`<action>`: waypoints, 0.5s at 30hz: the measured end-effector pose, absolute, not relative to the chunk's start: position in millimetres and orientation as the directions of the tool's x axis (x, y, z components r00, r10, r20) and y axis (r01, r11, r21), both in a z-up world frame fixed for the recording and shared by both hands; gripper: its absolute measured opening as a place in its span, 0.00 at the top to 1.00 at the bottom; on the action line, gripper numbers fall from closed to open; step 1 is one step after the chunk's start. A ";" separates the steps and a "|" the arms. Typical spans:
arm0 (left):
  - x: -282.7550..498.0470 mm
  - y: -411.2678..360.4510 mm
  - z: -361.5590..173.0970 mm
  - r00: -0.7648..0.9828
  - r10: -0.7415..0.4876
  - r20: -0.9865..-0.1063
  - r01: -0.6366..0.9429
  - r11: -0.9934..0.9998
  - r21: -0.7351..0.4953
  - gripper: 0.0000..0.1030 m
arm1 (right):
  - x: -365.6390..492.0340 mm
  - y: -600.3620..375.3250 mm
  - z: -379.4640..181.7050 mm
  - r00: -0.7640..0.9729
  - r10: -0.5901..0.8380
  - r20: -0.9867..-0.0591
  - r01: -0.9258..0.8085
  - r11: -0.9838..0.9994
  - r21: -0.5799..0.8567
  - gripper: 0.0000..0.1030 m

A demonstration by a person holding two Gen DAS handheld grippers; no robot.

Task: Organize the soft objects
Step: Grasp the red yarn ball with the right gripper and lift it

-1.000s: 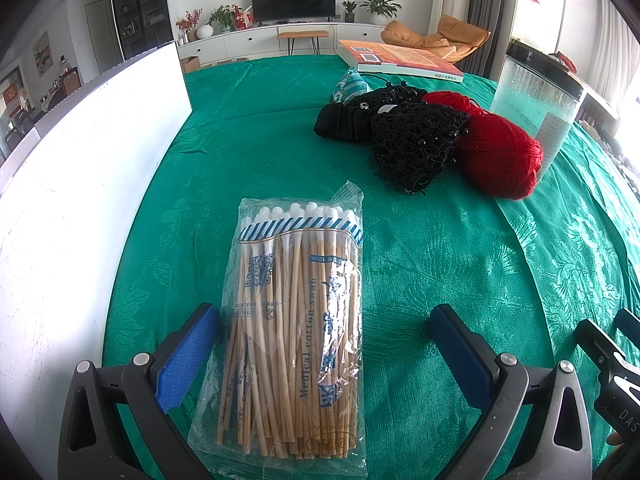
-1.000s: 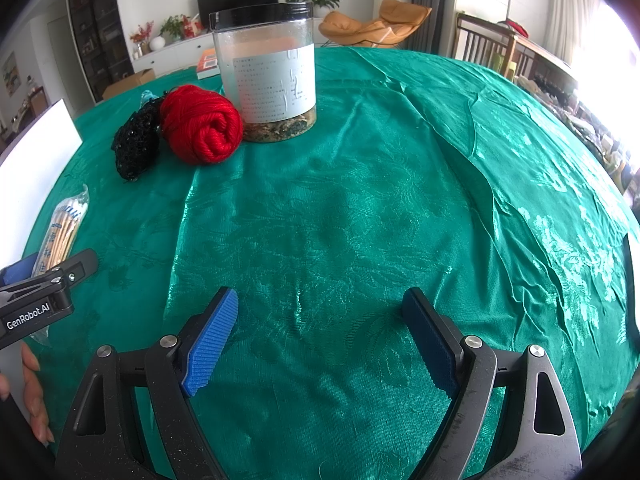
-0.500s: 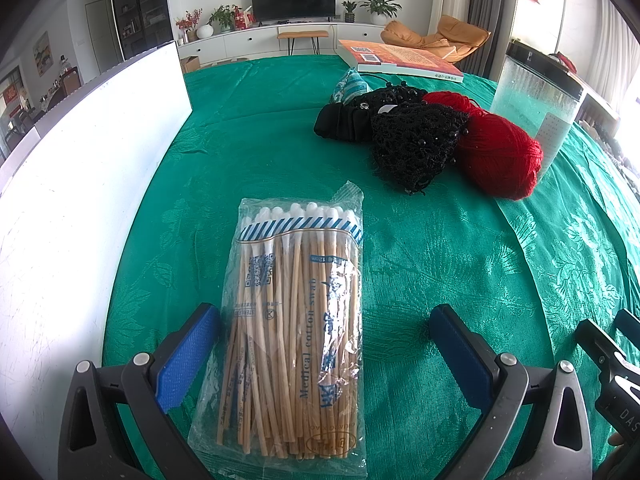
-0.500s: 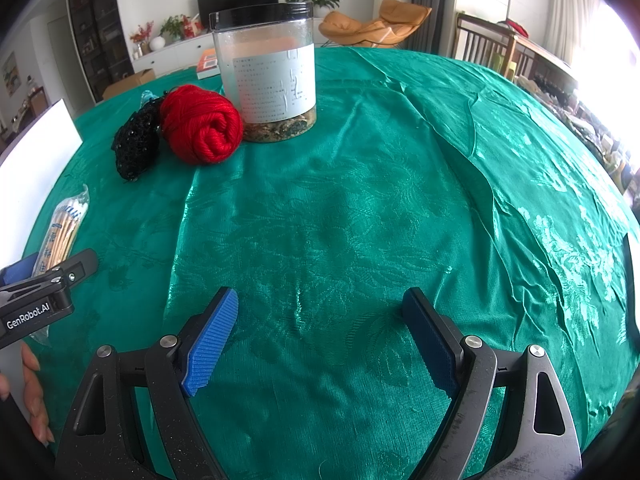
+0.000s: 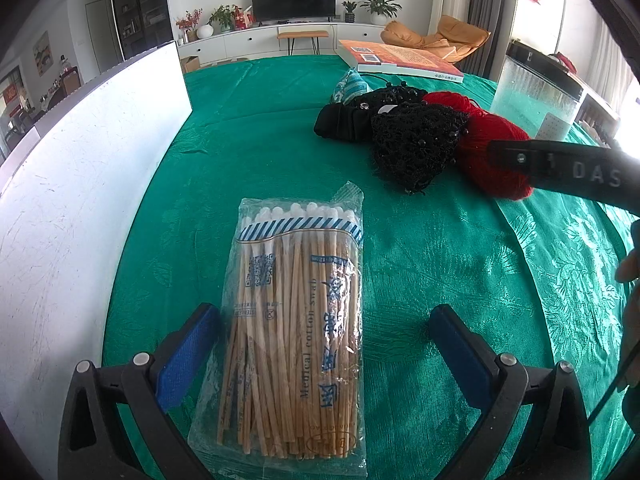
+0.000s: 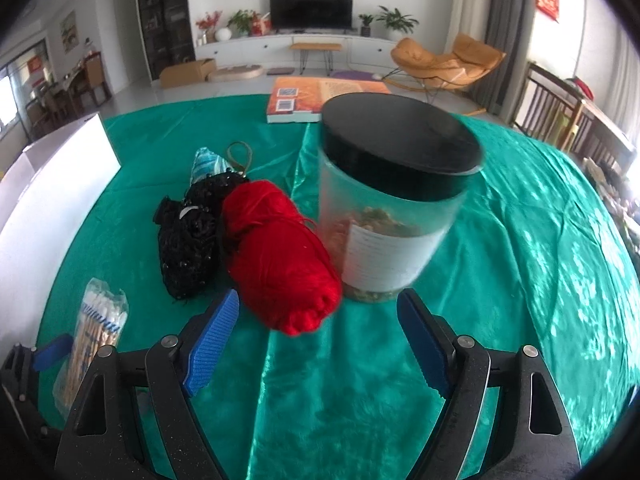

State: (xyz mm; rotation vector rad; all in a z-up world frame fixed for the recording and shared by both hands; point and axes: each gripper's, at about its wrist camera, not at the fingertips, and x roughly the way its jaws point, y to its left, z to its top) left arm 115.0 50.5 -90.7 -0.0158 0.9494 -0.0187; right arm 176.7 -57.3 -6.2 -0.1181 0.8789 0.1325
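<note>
Red yarn skein (image 6: 280, 256) lying on its side on green tablecloth, black beaded lace bundle (image 6: 192, 240) touching it at 9 o'clock, teal-patterned cloth piece (image 6: 206, 164) peeking behind at 11 o'clock, plastic bag of cotton swabs (image 5: 292, 320) flat, apart at 7 o'clock.

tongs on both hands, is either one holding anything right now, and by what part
Nothing is held. The left tongs stand open around the lower end of the cotton swab pack without pressing it. The right tongs are open over bare tablecloth, short of the red yarn.
</note>
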 end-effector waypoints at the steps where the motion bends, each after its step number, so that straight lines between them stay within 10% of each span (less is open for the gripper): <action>1: 114.4 50.9 -90.6 0.582 -0.023 -0.813 0.009 1.000 -0.022 0.00 | 180.3 -50.2 -8.9 0.627 0.065 -0.776 -0.179 0.982 -0.062 0.20; 6: 115.1 50.5 -90.9 0.582 -0.023 -0.813 0.009 1.000 -0.022 0.00 | 184.9 -28.1 -17.6 0.637 0.026 -0.770 -0.208 0.968 -0.140 0.23; 8: 115.2 50.4 -90.9 0.582 -0.023 -0.813 0.009 1.000 -0.022 0.00 | 187.4 -31.3 -20.2 0.621 0.012 -0.784 -0.187 0.973 -0.133 0.55; 15: 115.4 50.6 -91.0 0.582 -0.023 -0.813 0.009 1.000 -0.022 0.00 | 142.9 -74.4 -9.4 0.578 0.182 -0.795 -0.186 0.979 0.089 0.61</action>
